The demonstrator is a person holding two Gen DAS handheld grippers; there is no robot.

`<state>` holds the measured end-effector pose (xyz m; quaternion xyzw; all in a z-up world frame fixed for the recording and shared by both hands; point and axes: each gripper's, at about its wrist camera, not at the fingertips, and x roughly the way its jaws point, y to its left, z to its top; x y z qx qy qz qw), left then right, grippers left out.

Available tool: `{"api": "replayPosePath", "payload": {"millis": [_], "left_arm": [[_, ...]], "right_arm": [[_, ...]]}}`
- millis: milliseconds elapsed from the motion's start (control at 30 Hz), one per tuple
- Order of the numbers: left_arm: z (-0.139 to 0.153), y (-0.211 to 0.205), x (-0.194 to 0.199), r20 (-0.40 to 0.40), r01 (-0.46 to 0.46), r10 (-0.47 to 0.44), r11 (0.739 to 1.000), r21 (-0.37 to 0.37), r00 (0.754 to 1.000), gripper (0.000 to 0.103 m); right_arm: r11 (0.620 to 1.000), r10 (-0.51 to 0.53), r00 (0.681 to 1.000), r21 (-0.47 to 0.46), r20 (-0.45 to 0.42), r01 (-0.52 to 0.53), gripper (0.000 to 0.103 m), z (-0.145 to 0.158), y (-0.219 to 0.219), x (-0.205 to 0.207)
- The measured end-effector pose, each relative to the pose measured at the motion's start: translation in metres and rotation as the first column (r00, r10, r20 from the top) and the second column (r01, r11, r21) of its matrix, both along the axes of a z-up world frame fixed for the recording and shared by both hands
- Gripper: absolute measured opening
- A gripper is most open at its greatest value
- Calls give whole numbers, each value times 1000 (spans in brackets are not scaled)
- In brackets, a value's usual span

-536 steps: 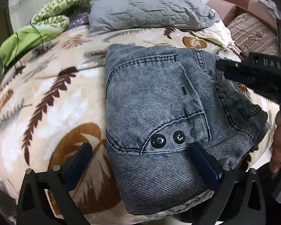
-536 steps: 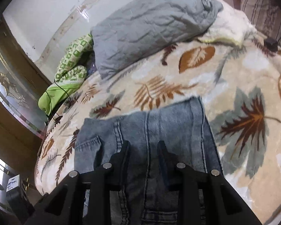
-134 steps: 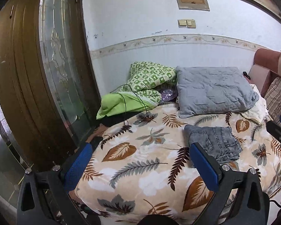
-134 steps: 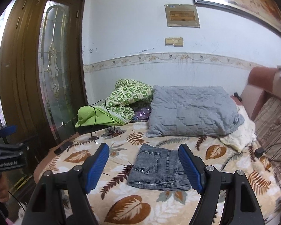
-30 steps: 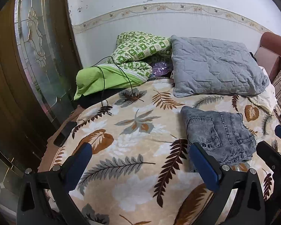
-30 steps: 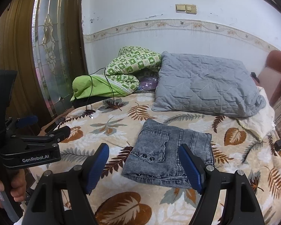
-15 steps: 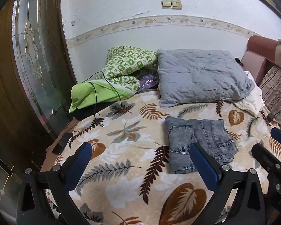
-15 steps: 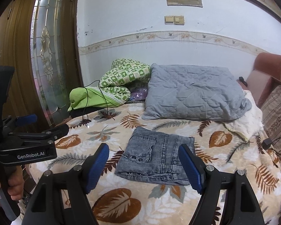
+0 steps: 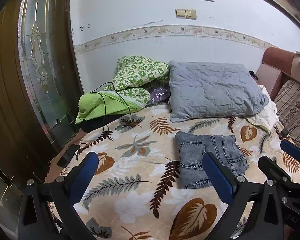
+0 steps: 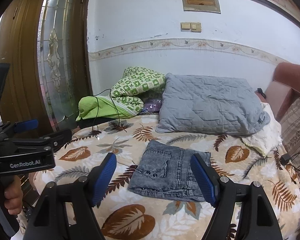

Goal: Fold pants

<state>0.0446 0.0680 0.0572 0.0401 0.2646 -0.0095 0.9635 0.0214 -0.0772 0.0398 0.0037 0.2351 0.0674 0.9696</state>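
The folded pants (image 10: 170, 173) lie flat on the bed (image 10: 130, 220), just in front of the grey pillow (image 10: 210, 106). The left hand-held gripper (image 9: 150, 178) hangs above the bed, well short of the pants, fingers spread and empty. The right hand-held gripper (image 10: 153, 178) is likewise spread wide, holding nothing.

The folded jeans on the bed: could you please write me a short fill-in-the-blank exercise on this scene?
1. The folded jeans lie on a blanket printed with ____.
2. Behind the jeans lies a pillow coloured ____.
3. The jaws of the left gripper and the right gripper both stand ____.
4. A thin black cable runs over the bright ____ bedding.

Missing words: leaves; grey; open; green
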Motion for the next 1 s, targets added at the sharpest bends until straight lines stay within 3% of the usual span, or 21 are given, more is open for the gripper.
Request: {"api": "replayPosePath", "payload": {"millis": [600,867,1000], "left_arm": [[7,27,-26,33,18,-15,997,-69,999,103],[7,29,-17,32,3,-1,998,-70,999,103],[-3,26,0,-11,30,-31,996,-82,999,103]], "right_arm": [[999,10,1000,-41,9,-10,79,10,27,-16],[1000,16,1000,-20,-5,-16,79,4,21,-8],[1000,-5,1000,-5,-18,5,79,-5,8,2]]}}
